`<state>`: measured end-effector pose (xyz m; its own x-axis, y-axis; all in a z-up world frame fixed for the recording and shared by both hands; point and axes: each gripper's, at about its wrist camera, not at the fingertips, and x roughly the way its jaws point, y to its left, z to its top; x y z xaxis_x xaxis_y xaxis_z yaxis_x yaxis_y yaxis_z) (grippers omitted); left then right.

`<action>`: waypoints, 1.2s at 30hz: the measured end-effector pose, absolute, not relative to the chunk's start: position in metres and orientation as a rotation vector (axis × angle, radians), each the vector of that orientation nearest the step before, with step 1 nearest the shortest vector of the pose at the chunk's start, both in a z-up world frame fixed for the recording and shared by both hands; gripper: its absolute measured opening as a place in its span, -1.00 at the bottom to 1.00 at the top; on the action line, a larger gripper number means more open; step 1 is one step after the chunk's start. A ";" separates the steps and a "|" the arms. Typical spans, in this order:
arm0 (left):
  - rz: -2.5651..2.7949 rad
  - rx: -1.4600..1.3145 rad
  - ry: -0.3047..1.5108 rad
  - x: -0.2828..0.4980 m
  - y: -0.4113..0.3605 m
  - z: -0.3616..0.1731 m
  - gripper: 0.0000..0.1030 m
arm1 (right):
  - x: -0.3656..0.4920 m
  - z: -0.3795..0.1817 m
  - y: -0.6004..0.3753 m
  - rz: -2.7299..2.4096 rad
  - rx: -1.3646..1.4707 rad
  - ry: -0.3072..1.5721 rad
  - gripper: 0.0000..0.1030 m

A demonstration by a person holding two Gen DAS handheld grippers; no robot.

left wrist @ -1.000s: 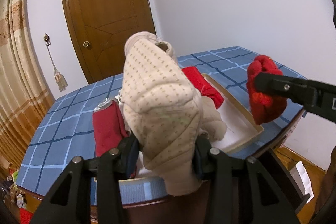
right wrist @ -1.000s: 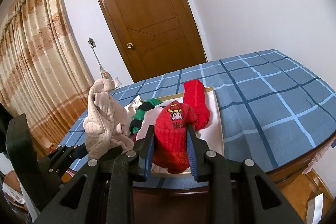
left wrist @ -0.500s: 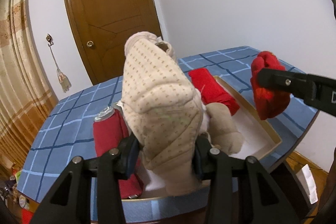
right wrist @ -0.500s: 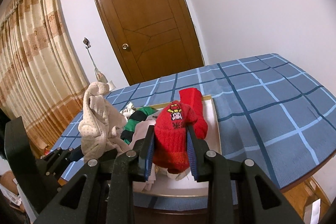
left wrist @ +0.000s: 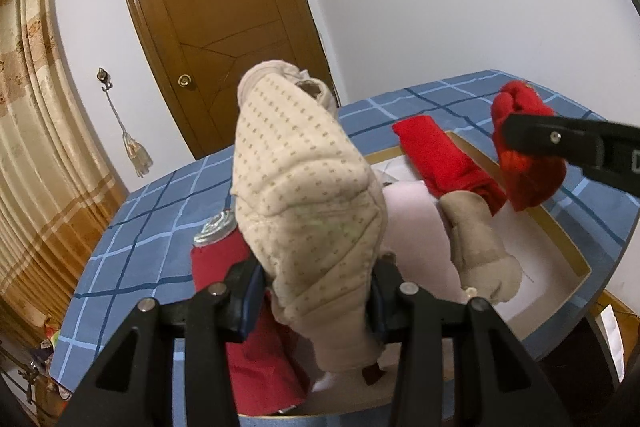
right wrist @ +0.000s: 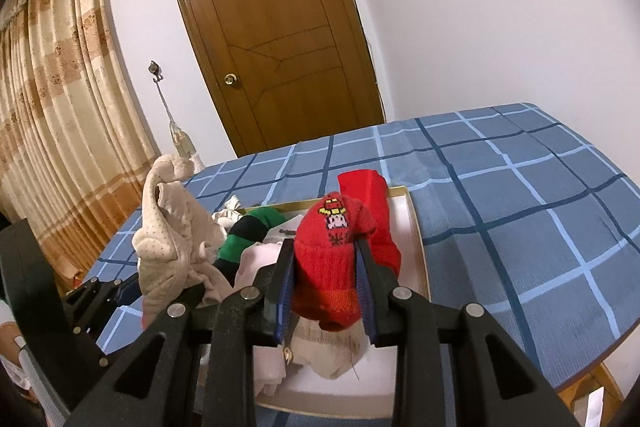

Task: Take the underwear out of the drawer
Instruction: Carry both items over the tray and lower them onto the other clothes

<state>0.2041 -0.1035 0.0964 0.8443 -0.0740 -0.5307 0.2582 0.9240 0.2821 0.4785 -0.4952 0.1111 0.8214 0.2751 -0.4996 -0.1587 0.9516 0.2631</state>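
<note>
Underwear (left wrist: pixel 304 195), cream with small dots, stands bunched and upright in the left gripper (left wrist: pixel 312 301), whose pads are clenched on its lower part, above the near left part of the drawer (left wrist: pixel 560 231). From the right wrist view the same bundle (right wrist: pixel 168 239) hangs over the drawer's left side. Compared with a second ago, the grip looks unchanged, but the view has slid along the blue checked cloth (left wrist: pixel 152 211): the drawer now fills more of the lower frame and its far right corner sits lower and nearer.

Below the bundle lies a dark red folded garment (left wrist: pixel 256 347) with a silver round piece (left wrist: pixel 214 229) at its far end, then pale pink cloth (left wrist: pixel 412 227), a beige roll (left wrist: pixel 480 247) and a bright red folded piece (left wrist: pixel 444 163) reaching over the drawer's far edge.

Further right, the right gripper (right wrist: pixel 324 289) is clamped on a red knitted sock (right wrist: pixel 332 259) bearing a small cartoon patch, held above the drawer's near right part (right wrist: pixel 416 227). A green and black striped piece (right wrist: pixel 248 231) lies just left of it. In the left wrist view that sock (left wrist: pixel 524 155) has shifted slightly lower and rightwards against the cloth since the earlier frame.

Behind everything stand a curtain (right wrist: pixel 52 115) at the left, a wooden door (right wrist: pixel 280 39) and a white wall (right wrist: pixel 500 7).
</note>
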 end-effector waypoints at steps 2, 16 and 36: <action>-0.173 0.356 0.539 0.207 -0.103 0.096 -0.18 | 0.485 0.111 -0.493 0.224 0.209 0.565 -0.40; -0.141 0.391 0.582 0.235 -0.100 0.086 -0.18 | 0.527 0.104 -0.482 0.196 0.182 0.615 -0.40; -0.125 0.454 0.623 0.256 -0.110 0.066 -0.19 | 0.580 0.086 -0.458 0.198 0.128 0.742 -0.40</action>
